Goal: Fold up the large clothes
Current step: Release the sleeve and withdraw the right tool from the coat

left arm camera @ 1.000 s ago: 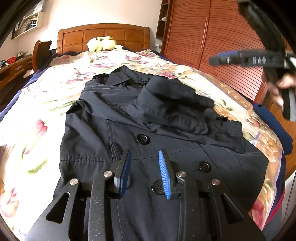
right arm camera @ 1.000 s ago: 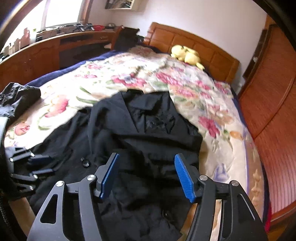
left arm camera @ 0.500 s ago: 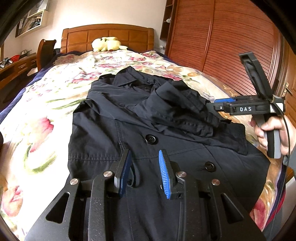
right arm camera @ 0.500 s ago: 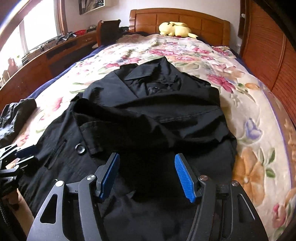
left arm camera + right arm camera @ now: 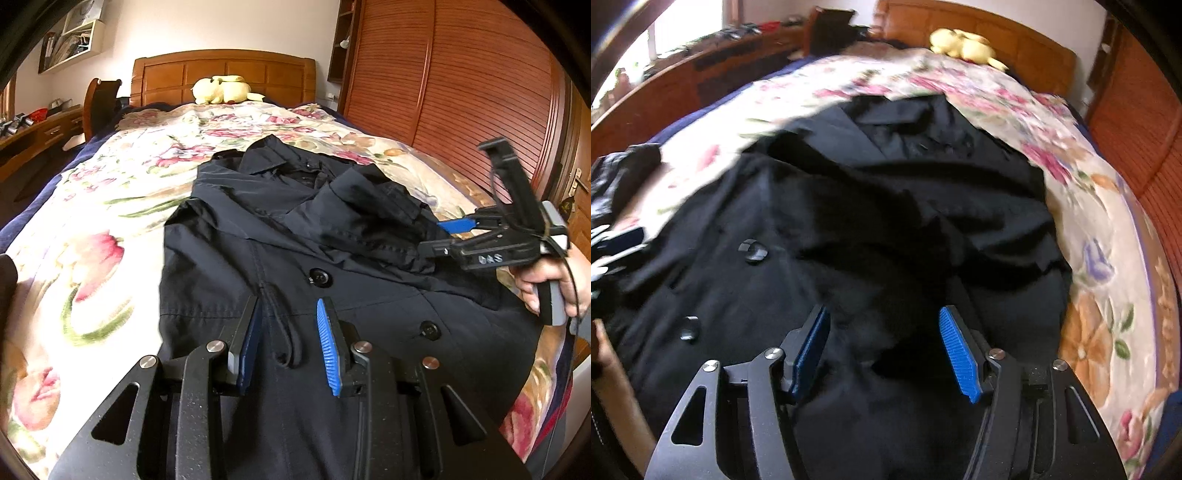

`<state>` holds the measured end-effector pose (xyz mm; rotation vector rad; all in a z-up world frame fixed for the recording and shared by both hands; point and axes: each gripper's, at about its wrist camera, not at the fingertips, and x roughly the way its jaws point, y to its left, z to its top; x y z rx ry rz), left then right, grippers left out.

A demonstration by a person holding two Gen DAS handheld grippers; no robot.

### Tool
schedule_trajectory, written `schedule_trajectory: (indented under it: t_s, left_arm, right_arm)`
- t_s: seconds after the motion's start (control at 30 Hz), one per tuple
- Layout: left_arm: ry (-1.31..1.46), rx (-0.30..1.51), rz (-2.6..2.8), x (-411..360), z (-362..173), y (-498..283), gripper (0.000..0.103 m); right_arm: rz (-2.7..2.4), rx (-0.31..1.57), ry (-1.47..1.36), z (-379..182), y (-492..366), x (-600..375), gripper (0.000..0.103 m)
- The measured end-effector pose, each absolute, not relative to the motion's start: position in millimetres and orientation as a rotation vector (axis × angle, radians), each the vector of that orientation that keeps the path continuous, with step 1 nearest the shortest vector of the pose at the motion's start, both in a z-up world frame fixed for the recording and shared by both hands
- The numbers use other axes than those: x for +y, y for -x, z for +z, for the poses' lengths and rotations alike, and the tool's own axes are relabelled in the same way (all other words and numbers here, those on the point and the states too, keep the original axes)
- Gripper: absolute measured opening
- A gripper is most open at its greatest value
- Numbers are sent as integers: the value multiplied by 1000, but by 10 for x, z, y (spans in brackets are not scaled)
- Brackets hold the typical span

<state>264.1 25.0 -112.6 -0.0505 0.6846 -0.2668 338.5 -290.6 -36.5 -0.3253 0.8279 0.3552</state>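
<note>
A large black buttoned coat [image 5: 280, 236] lies front-up on the floral bedspread, collar toward the headboard, one sleeve folded across its chest. It also fills the right wrist view [image 5: 886, 206]. My left gripper [image 5: 290, 332] is open, low over the coat's front near a loop of cord. My right gripper [image 5: 882, 339] is open, hovering over the coat's right side. In the left wrist view the right gripper [image 5: 448, 230] sits by the folded sleeve at the coat's right edge, held by a hand.
A floral bedspread [image 5: 110, 206] covers the bed. A yellow plush toy [image 5: 221, 90] lies by the wooden headboard [image 5: 221, 74]. A slatted wooden wardrobe [image 5: 461, 92] stands right of the bed. A desk [image 5: 701, 74] runs along the left. Another dark garment [image 5: 620, 177] lies at the left edge.
My right gripper has come down from above to the coat's right edge by the folded sleeve. My left gripper has shifted a little forward over the coat front. Both stay open.
</note>
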Motion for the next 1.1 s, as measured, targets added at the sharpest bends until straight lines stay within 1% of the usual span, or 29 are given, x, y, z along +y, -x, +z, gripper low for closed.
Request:
schedule_trajectory:
  t_s: [0.03, 0.07, 0.13, 0.4, 0.6, 0.77, 0.9, 1.1]
  left_arm:
    - [53, 684, -262, 275, -1120, -2617, 32]
    - [54, 683, -258, 304, -1113, -2591, 32]
    - [49, 680, -248, 344, -1100, -2538, 32]
    - [52, 665, -188, 623, -1048, -2323, 32]
    - [70, 635, -150, 787, -921, -2181, 32]
    - [79, 620, -134, 849, -831, -2094, 32]
    - [73, 607, -151, 797, -756, -2081, 32]
    - [59, 637, -207, 569, -793, -2221, 32]
  right_arm:
    - [355, 841, 318, -380, -3427, -2926, 20]
    - [349, 845, 318, -378, -3450, -2938, 12]
    - [378, 825, 306, -307, -3441, -2928, 5]
    - [573, 678, 306, 275, -2954, -2445, 2]
    - [718, 619, 318, 537, -2444, -1966, 2]
    - [721, 590, 352, 623, -2095, -1865, 2]
    - [687, 597, 349, 607, -2055, -2016, 2]
    - [597, 620, 326, 491, -2050, -2186, 2]
